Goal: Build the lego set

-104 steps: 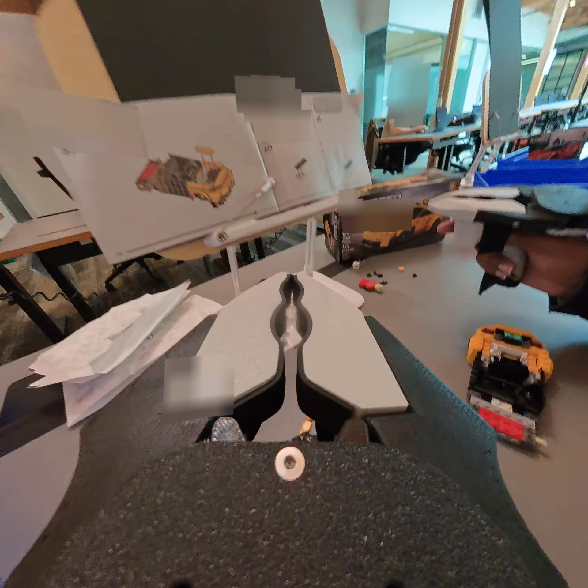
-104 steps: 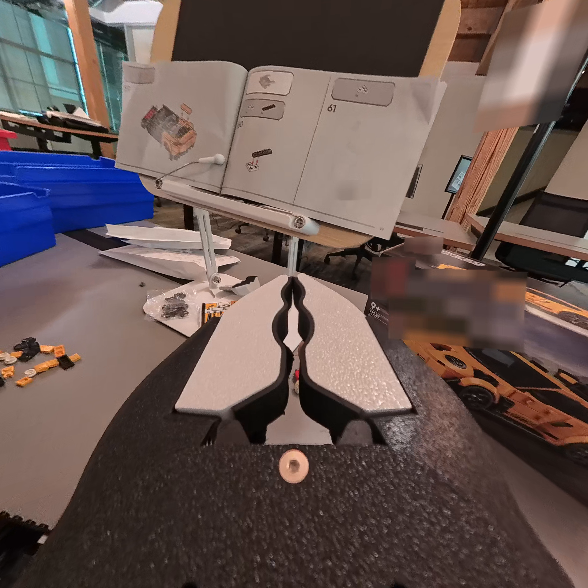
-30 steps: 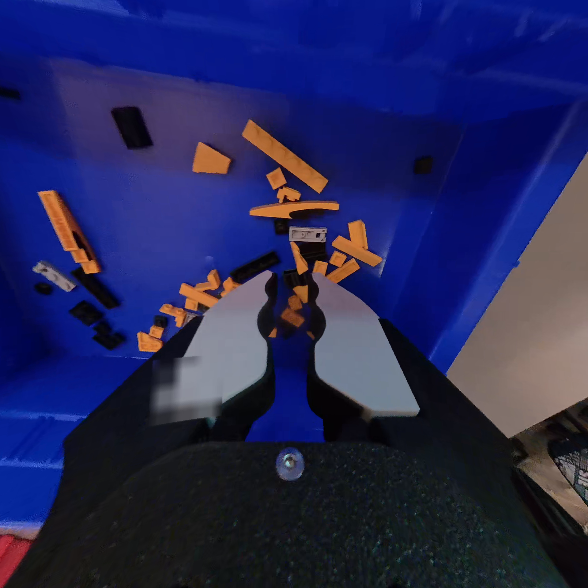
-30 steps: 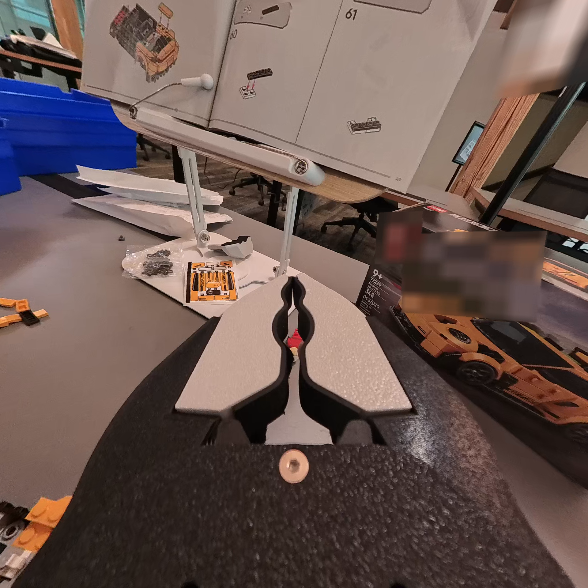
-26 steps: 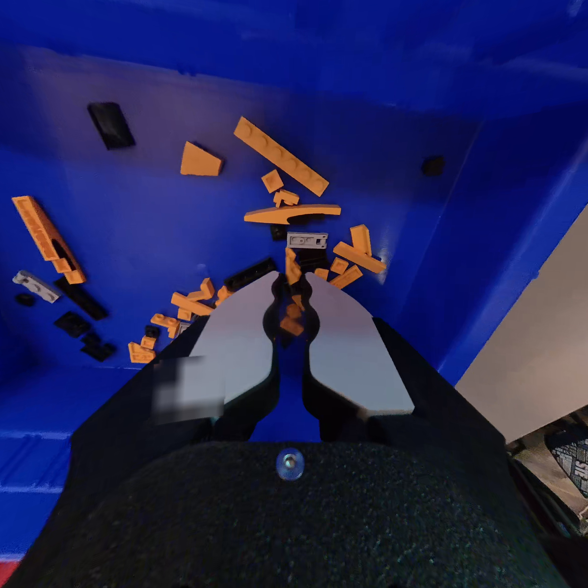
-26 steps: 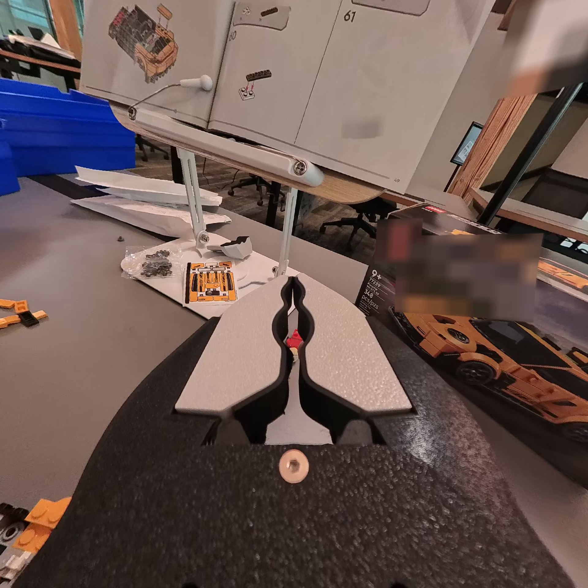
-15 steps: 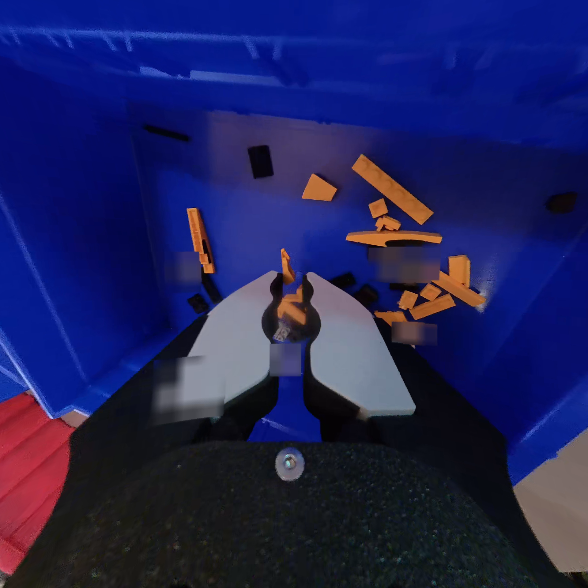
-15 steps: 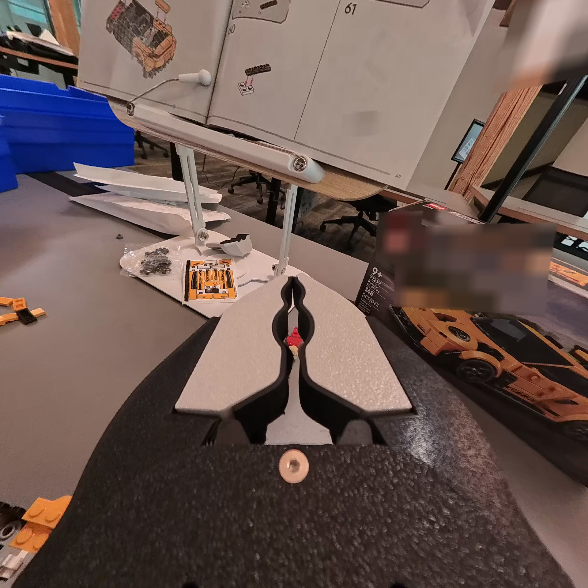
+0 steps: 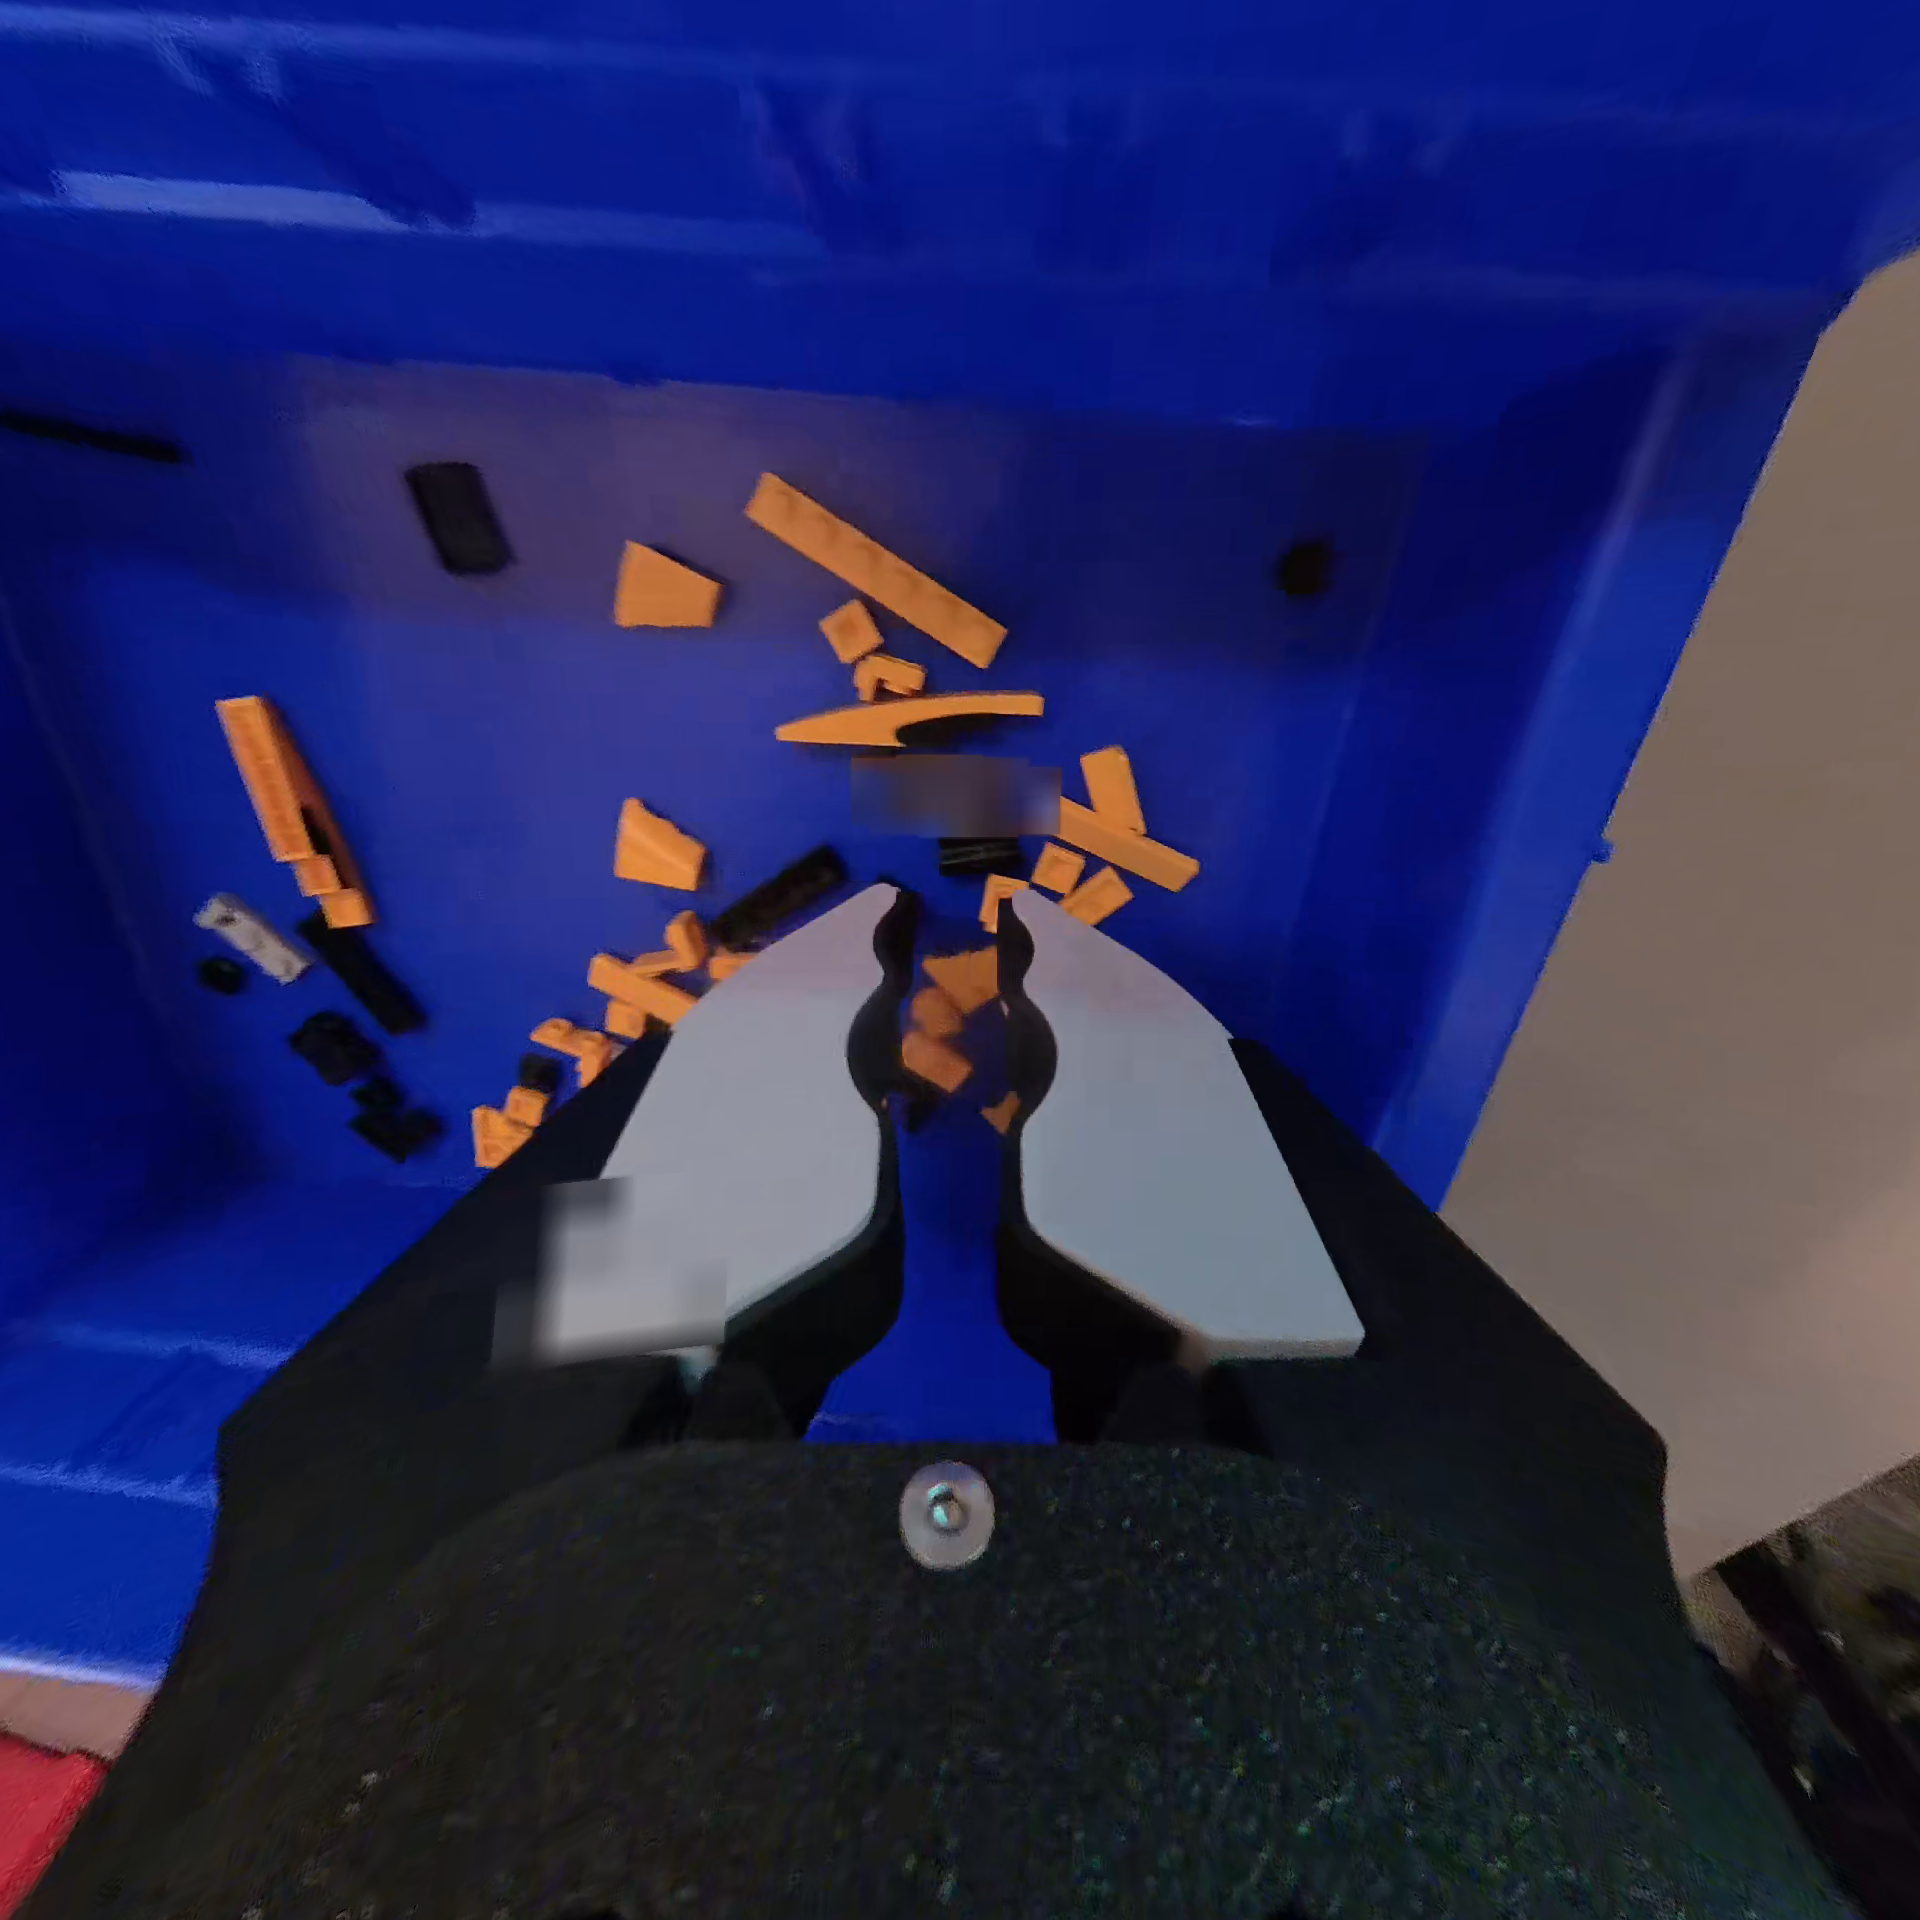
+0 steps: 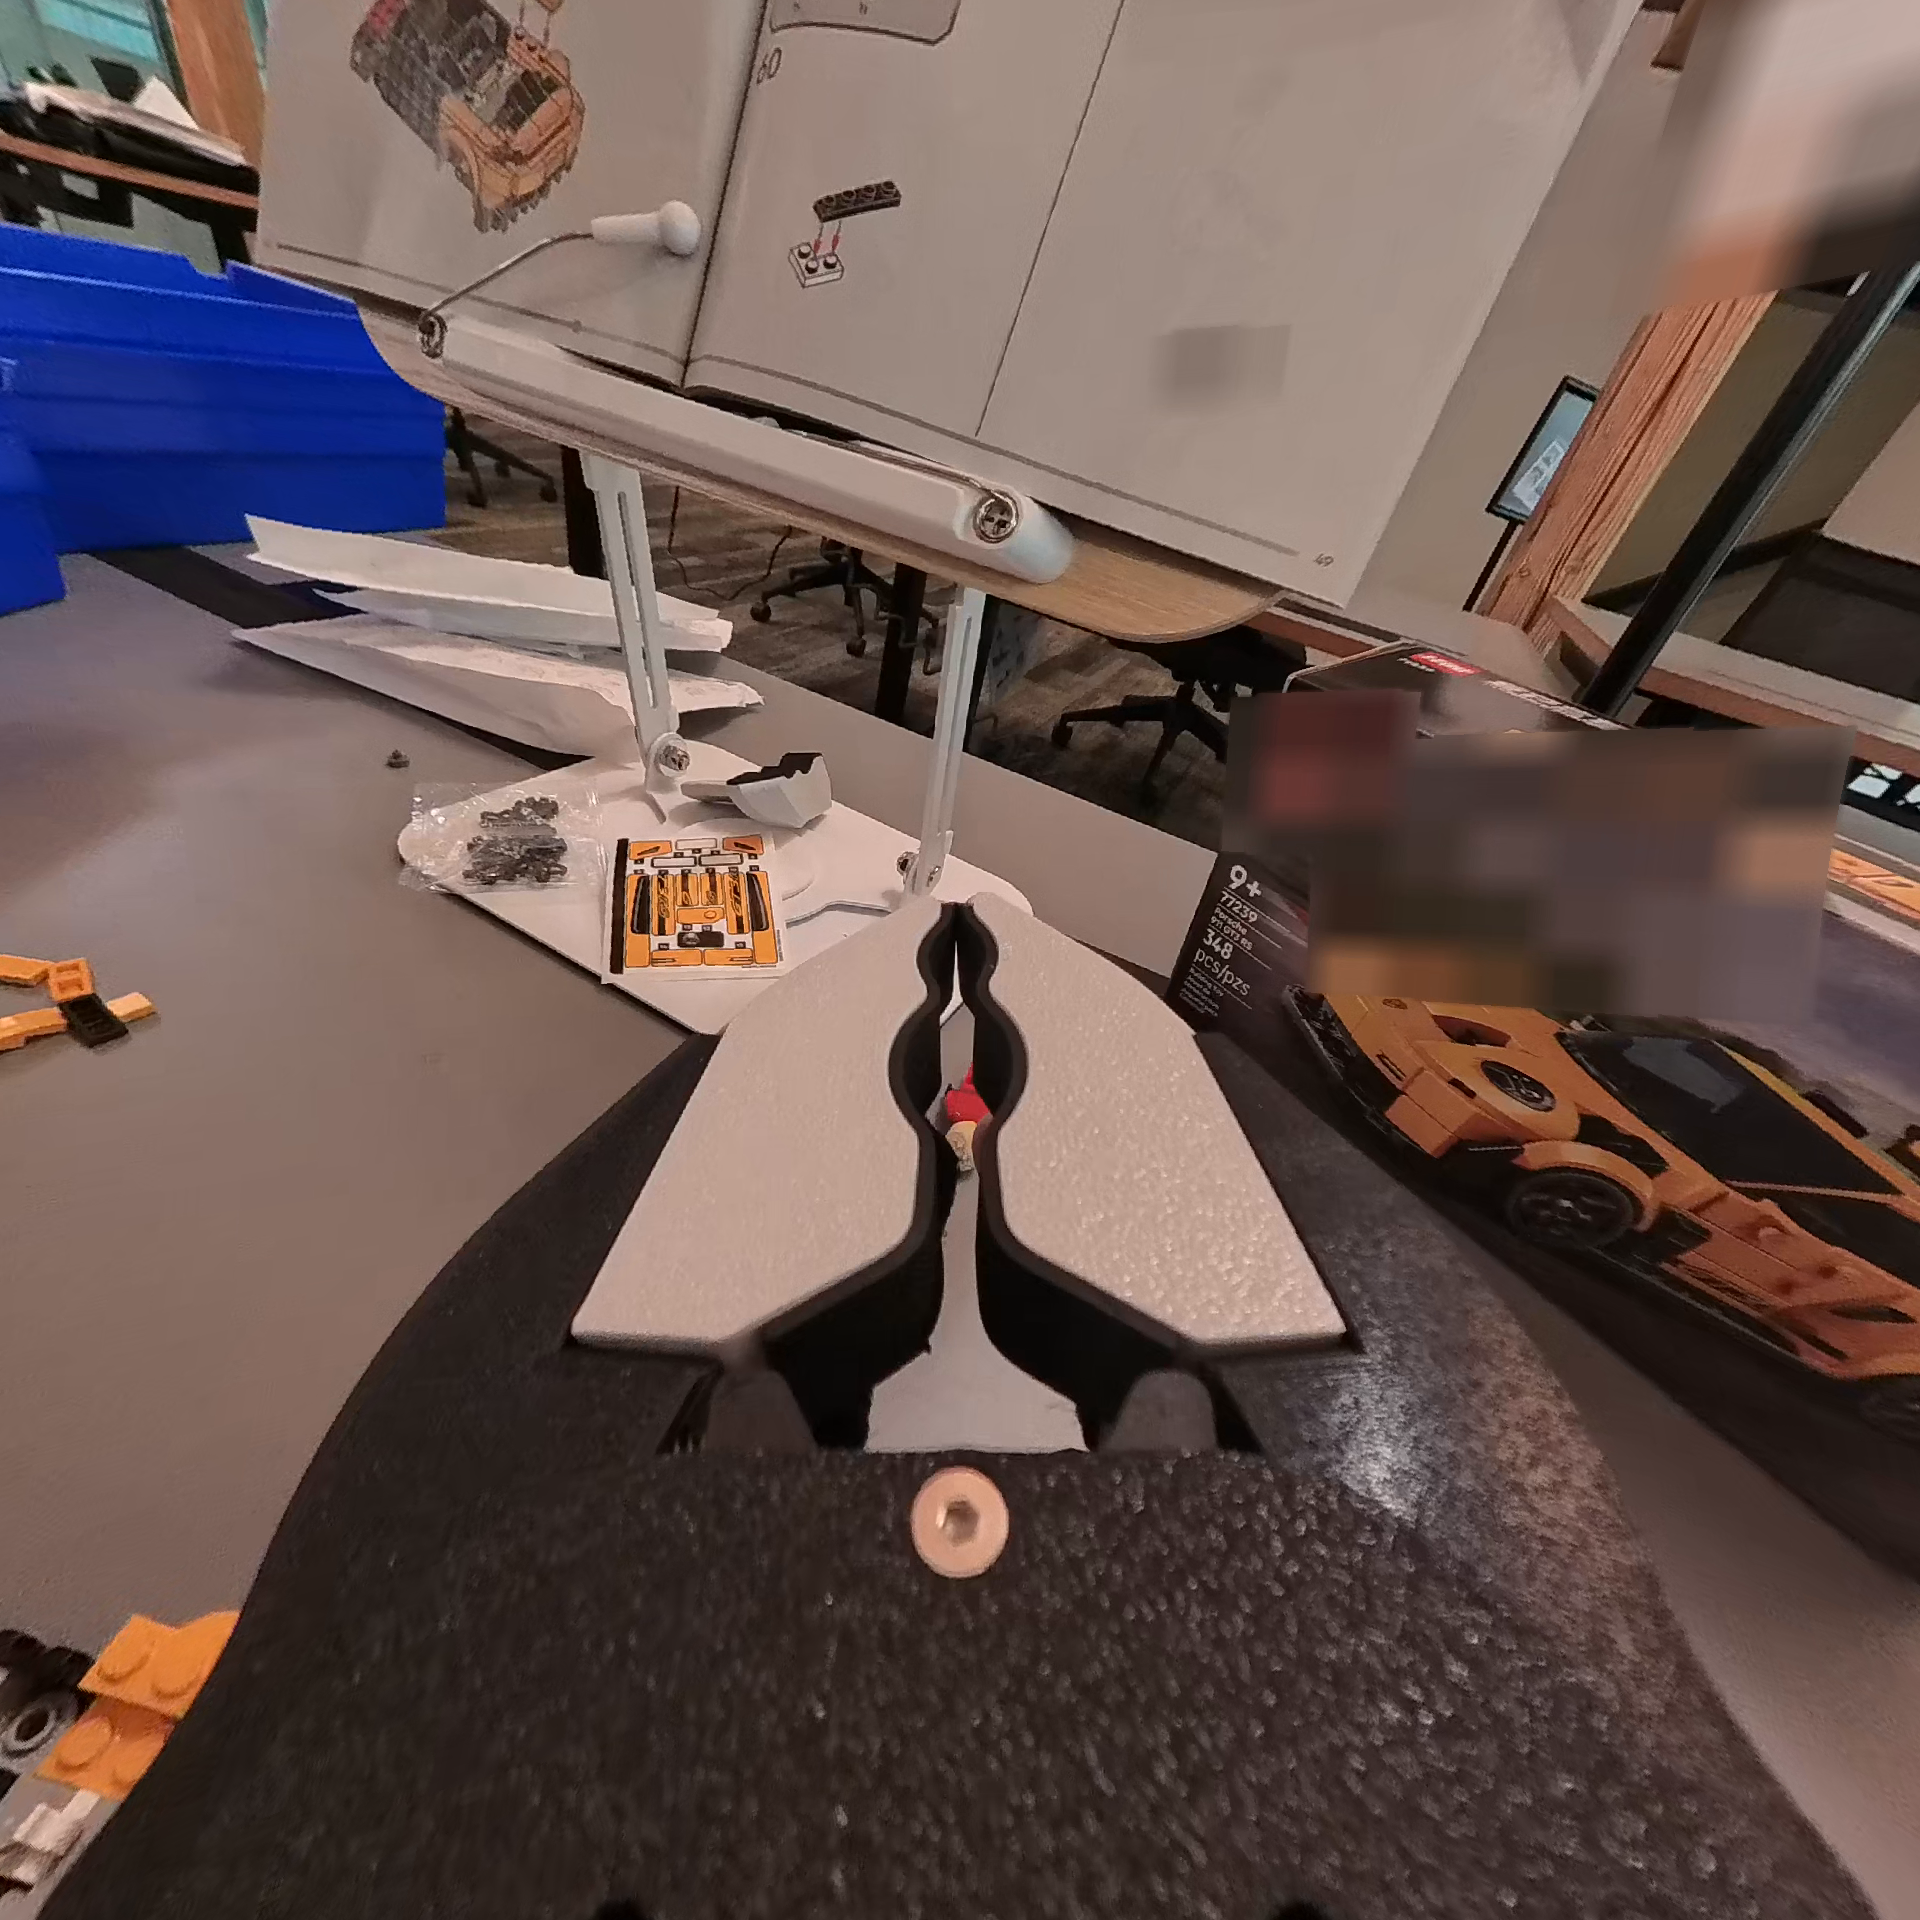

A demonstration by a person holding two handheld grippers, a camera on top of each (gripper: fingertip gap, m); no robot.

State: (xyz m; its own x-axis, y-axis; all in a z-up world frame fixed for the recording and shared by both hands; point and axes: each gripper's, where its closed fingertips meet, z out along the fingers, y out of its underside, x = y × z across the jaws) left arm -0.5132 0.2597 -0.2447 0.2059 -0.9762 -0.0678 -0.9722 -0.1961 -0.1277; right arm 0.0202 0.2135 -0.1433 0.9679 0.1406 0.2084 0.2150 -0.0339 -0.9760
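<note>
Left hand-held gripper [image 9: 948, 909] parted, empty, over flat orange and black plastic lego pieces [image 9: 873, 569] scattered in the blue plastic bin [image 9: 1455, 727]; right hand-held gripper [image 10: 958, 914] clenched, empty

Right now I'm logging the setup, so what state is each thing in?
left gripper: open, empty, over the blue bin
right gripper: shut, nothing visibly gripped
orange pieces: loose on the bin floor
instruction booklet: open on its stand
sticker sheet: flat on the table
set box: lying on the table
</note>
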